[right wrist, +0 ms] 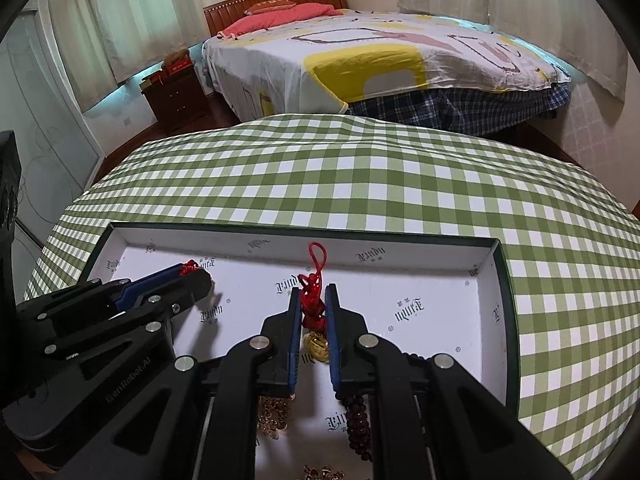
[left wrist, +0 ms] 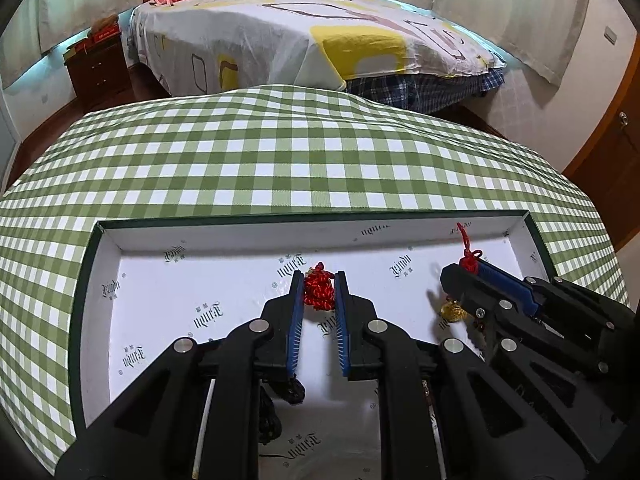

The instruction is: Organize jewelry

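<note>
A shallow white-lined box (left wrist: pixel 240 240) with a dark green rim lies on the green checked cloth. In the left wrist view my left gripper (left wrist: pixel 319 280) is low inside it, shut on a red knotted cord (left wrist: pixel 318 292) pinched between the blue pads. Dark beads (left wrist: pixel 294 390) hang under the left finger. My right gripper (right wrist: pixel 313 291) is shut on another red knotted cord (right wrist: pixel 312 304), whose loop sticks out past the tips. A gold bead (right wrist: pixel 318 346) hangs below that knot. Each gripper shows in the other's view: right gripper (left wrist: pixel 460 270), left gripper (right wrist: pixel 200 276).
Inside the box (right wrist: pixel 400 248), near my right gripper's base, lie a gold chain (right wrist: pixel 272 412) and a dark red bead string (right wrist: pixel 356 420). The checked table (left wrist: pixel 280 152) stretches beyond the box. A bed (left wrist: pixel 300 32) and a wooden nightstand (left wrist: pixel 98 68) stand behind it.
</note>
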A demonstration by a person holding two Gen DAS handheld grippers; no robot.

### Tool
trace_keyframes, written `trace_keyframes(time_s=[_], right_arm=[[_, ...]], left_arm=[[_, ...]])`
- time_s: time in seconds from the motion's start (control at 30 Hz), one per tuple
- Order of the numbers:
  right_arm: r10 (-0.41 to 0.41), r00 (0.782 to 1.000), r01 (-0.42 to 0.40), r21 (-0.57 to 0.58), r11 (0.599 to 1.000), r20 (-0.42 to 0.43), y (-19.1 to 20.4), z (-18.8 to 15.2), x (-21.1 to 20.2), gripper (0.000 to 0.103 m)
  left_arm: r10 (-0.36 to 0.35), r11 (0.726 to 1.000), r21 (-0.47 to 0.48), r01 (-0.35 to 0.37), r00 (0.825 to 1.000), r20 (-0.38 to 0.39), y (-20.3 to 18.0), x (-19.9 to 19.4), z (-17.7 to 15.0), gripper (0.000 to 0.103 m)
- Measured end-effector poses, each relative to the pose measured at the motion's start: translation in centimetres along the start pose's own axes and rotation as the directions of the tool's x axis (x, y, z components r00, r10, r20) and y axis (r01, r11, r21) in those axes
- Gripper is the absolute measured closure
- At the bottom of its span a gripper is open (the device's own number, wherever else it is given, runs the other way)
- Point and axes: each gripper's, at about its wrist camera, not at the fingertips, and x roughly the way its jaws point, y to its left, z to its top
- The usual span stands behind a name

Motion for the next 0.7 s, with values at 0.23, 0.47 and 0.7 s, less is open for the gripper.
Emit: trace_keyframes(time_s=[0.23,0.47,0.7], right_arm=[[-0.036,0.999,0.036,0.006,0.999,0.036,-0.3,-0.1,-0.7,0.060],[-0.069,0.993,0.069,0.004,0.998,0.099,-0.3,-0.7,-2.6,0.039],[-0.108,0.985,0.110,-0.008,0.994,0.134,-0.2,-1.5,-4.4,0.028]], left_arm=[[0.019,0.999,-0.027,-0.018,1.000,0.022,0.8,-0.7,-0.6,0.056],[0.046,0.997,-0.063,-0.041,0.996,0.075,2.2,-3.0,-1.3,0.035],[0.070,0.997,-0.042,-0.066,0.991,0.114,2.4,-5.3,-2.6,0.020]])
